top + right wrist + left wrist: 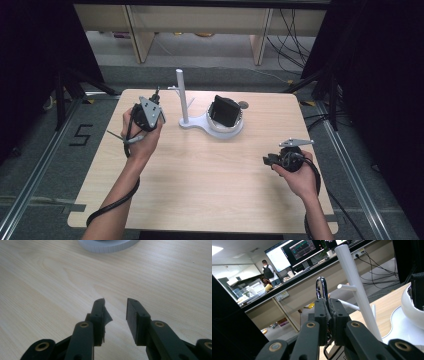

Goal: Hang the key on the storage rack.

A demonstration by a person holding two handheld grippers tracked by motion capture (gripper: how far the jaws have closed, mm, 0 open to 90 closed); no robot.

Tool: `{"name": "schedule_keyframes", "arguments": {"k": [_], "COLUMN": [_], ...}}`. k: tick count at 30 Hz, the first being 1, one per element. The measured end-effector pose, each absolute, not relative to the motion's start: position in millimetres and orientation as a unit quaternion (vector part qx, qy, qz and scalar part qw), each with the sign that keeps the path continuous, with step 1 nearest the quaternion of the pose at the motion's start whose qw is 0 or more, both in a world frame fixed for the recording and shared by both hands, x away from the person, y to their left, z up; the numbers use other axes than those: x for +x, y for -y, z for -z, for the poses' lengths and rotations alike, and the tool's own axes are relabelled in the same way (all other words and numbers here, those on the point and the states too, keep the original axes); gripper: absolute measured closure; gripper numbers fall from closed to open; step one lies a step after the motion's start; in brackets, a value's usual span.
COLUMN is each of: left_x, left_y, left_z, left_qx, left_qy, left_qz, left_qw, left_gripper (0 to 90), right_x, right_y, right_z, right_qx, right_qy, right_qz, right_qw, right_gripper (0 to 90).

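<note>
High view first: I'm holding my left gripper [156, 96] up beside the white stand [183, 97], tilted toward its post, because the pegs are what I'm aiming for. My right gripper [266, 160] is resting low over the table [200, 170], well apart from the stand, so it is staying out of the way. A black object [224, 111] is sitting tilted in the stand's round dish [225, 131].

Left gripper view now: my jaws are pressed together on a thin black loop [322, 287], which is sticking up above the tips. It looks like a ring or strap end; I cannot tell which. I'm gripping it at its lower end so the open part stands free to slip over a peg [344, 286]. The post [354, 285] is rising just to the loop's right, near but not touching.

Right gripper view: my jaws are standing apart over bare wood, holding nothing, pointing toward the dish edge [107, 246]. I'm judging this hand is waiting in reserve.
</note>
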State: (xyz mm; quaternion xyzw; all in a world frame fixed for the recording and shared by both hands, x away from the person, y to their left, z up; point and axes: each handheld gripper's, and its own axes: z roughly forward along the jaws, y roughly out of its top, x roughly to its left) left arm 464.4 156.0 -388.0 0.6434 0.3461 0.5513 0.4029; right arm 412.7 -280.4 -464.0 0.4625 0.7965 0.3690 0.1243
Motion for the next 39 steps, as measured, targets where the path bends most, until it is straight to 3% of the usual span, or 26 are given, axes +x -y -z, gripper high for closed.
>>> {"name": "schedule_keyframes", "arguments": {"k": [39], "left_x": [494.6], "left_y": [-134.5], "left_z": [401.4], "left_qx": [0.668], "left_qy": [-0.340], "left_qz": [-0.547], "left_qw": [0.374], "left_gripper": [84.8], "right_x": [410.9], "right_y": [279.6], "right_z": [463.4], "right_qx": [0.466], "right_qy": [-0.792], "right_qz": [-0.374], "right_qw": [0.127], "right_gripper": [68.8]}}
